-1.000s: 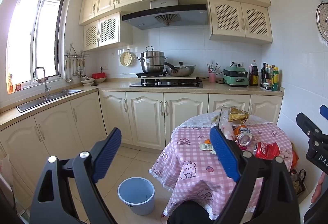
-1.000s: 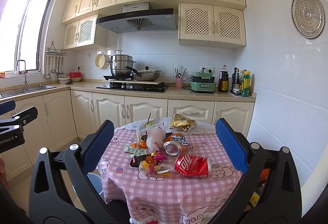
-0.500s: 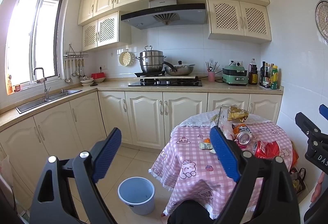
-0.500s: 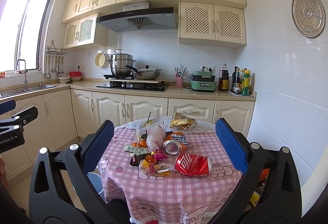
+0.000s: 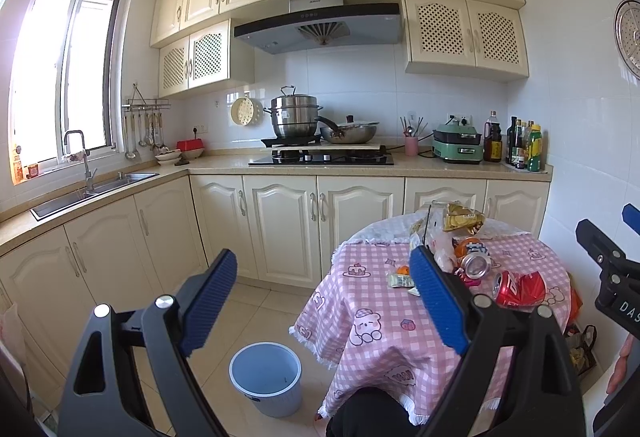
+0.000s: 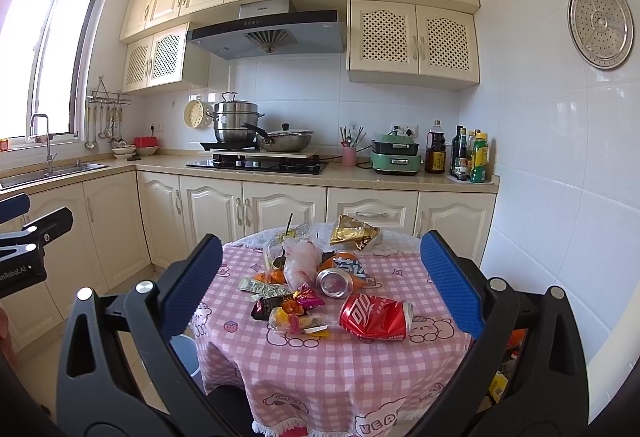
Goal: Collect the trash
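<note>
A round table with a pink checked cloth point(image 6: 340, 365) carries a heap of trash: a crushed red can point(image 6: 376, 317), an orange can point(image 6: 340, 277) lying on its side, a gold snack bag point(image 6: 354, 233), a clear plastic bag point(image 6: 300, 261) and several candy wrappers point(image 6: 292, 309). My right gripper point(image 6: 320, 285) hangs open in front of the table, holding nothing. My left gripper point(image 5: 324, 301) is open too, off the table's left side, above a pale blue bin point(image 5: 266, 371) on the floor. The red can point(image 5: 518, 287) shows in the left wrist view as well.
Cream base cabinets point(image 6: 212, 213) and a counter with a hob point(image 6: 256, 165), pots, a green appliance point(image 6: 396, 157) and bottles point(image 6: 468, 157) run behind the table. A sink point(image 5: 92, 189) sits under the window at left. A white tiled wall stands close on the right. Bags lie beside the table.
Almost nothing has changed; both views have shifted only slightly and both grippers stay open and empty.
</note>
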`<move>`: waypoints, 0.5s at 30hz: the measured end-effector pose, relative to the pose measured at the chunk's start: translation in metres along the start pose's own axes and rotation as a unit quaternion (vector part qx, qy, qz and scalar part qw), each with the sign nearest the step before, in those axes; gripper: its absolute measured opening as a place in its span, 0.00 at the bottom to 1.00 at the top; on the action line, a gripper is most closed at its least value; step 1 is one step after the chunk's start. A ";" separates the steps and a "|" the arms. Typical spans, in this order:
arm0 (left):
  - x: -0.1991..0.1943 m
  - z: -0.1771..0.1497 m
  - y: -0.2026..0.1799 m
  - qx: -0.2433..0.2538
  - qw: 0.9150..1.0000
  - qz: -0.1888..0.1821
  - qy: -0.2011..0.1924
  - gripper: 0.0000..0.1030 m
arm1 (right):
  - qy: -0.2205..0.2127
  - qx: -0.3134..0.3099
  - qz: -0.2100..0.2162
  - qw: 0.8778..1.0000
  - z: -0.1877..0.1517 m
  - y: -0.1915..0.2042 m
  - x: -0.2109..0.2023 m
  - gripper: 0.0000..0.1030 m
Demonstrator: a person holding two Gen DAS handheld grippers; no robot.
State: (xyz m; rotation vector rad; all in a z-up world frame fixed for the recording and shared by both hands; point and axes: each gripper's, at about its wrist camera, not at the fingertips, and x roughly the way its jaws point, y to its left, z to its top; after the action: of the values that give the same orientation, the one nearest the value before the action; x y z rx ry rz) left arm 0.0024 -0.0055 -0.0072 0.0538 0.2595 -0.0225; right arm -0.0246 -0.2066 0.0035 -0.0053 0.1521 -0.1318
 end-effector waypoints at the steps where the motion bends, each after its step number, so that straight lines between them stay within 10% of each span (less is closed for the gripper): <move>1: 0.001 0.000 0.000 0.000 1.000 0.000 0.001 0.84 | 0.001 0.000 0.000 1.000 0.000 0.000 0.000 0.94; 15: 0.015 -0.002 -0.002 0.004 1.000 -0.006 0.022 0.84 | 0.017 0.005 -0.008 1.000 -0.004 -0.006 0.007 0.94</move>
State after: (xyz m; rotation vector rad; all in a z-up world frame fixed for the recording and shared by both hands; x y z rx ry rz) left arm 0.0159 -0.0075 -0.0130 0.0610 0.3032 -0.0343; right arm -0.0189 -0.2136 -0.0017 0.0050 0.1845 -0.1488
